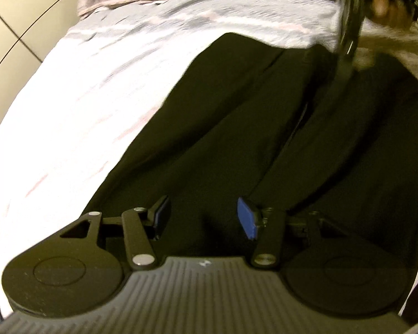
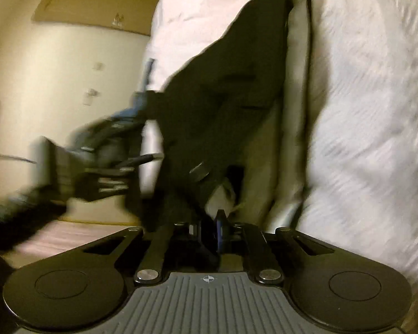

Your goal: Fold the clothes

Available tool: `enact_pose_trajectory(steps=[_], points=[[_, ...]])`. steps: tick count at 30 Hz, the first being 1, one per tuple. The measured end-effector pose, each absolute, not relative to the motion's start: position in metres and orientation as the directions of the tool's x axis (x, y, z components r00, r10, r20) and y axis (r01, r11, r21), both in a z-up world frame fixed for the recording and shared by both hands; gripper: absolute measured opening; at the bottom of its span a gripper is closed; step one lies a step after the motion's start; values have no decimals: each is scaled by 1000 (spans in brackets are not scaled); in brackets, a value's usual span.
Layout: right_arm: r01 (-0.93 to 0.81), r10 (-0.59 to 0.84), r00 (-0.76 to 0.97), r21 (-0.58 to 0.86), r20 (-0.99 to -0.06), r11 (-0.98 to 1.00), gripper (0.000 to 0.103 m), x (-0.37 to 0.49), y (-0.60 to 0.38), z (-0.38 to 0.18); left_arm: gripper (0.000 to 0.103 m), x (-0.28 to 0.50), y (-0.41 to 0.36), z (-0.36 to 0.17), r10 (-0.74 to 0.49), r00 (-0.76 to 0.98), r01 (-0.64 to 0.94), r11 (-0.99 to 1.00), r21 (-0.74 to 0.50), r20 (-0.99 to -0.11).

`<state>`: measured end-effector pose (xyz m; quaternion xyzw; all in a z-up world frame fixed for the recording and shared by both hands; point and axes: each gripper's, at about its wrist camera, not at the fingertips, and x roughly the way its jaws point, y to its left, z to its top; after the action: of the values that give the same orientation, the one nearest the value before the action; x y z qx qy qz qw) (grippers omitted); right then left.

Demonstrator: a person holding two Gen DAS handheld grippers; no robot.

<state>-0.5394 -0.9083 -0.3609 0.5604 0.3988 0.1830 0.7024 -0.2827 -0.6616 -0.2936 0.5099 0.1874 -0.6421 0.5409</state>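
Pinching black trousers [image 2: 225,105], right hand-held gripper [image 2: 218,229]; left hand-held gripper [image 1: 203,217] gapes empty.

A: What does the left hand-held gripper [image 1: 203,218] look like?

B: Black linkage arms with silver pivot screws, blue pads on the fingers [image 1: 246,218], and a grey ribbed body between two round black discs.

A: And the right hand-held gripper [image 2: 218,229]?

B: Same build, with a small crosshair mark on its grey ribbing.
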Motion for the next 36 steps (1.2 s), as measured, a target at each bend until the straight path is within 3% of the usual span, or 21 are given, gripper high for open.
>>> enact_pose_trajectory(steps=[2,7,9,10,12,13,14,16,21,27,29,32,36], points=[[181,727,623,957,-288,225,7,-546,-917,-353,49,-276,-658,-292,-509,109,889,-335,313,-854],[338,604,574,832,-553,440,8,-551,-929,-359,49,-272,-661,-305,-500,106,888,-341,308,-859],[346,563,579,803,-589,484,10,-551,-927,-360,49,-276,-664,-310,-500,92,888,-350,299,-861],[333,551,597,805,-584,492,15,-551,-925,-358,49,-278,-664,-311,-500,86,887,-355,294,-862],[305,530,633,811,-564,500,35,-548,-919,-355,49,-282,-665,-312,-505,67,885,-367,285,-861],[290,521,651,815,-552,501,59,-545,-915,-354,49,-284,-664,-312,-507,56,885,-374,279,-860],[275,512,669,819,-539,503,70,-542,-911,-352,49,-286,-663,-313,-508,46,885,-379,271,-860],[261,507,684,825,-524,502,70,-534,-904,-355,49,-287,-662,-314,-506,39,882,-387,268,-861],[279,531,674,843,-513,460,63,-513,-888,-364,49,-289,-655,-311,-508,34,874,-402,271,-861],[347,511,614,787,-602,510,60,-530,-877,-349,49,-292,-653,-309,-509,25,881,-396,260,-860],[383,488,603,766,-631,516,30,-539,-872,-351,49,-294,-660,-314,-503,25,884,-391,254,-864],[411,440,607,735,-662,539,4,-550,-865,-344,49,-294,-657,-310,-508,29,890,-379,253,-861],[363,385,654,717,-651,595,1,-558,-858,-311,49,-290,-655,-303,-521,37,896,-360,259,-853]])
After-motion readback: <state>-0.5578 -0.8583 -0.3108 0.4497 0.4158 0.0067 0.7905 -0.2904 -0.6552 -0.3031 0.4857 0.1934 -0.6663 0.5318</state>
